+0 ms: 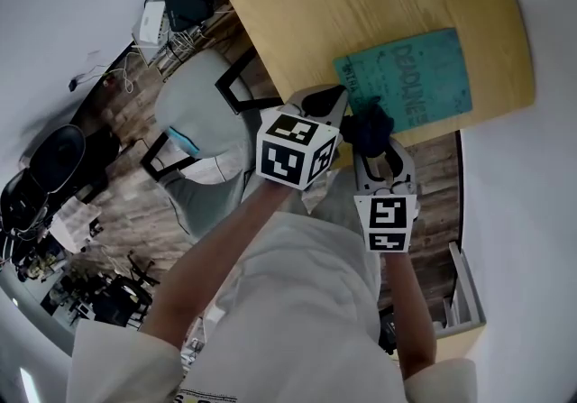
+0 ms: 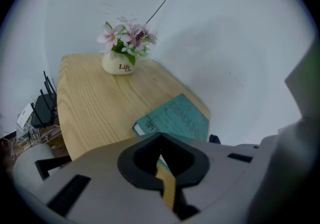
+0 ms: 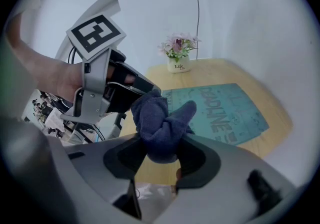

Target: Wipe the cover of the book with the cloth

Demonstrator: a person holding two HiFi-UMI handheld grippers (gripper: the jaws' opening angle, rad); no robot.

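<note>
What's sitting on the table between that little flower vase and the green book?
Nothing: only bare wooden table lies between the flower vase and the book. The left gripper view shows that stretch most plainly.

— The book (image 1: 406, 78)?
— Teal, closed, cover up, "DEADLINE" lettered large across it. It lies flat on the wooden table (image 1: 297, 22), close to the edge.
— And the cloth (image 3: 161, 123)?
— Dark blue, bunched into a wad, pinched between the right gripper's (image 3: 161, 145) jaws at the book's near corner. Whether it touches the cover cannot be told.
</note>
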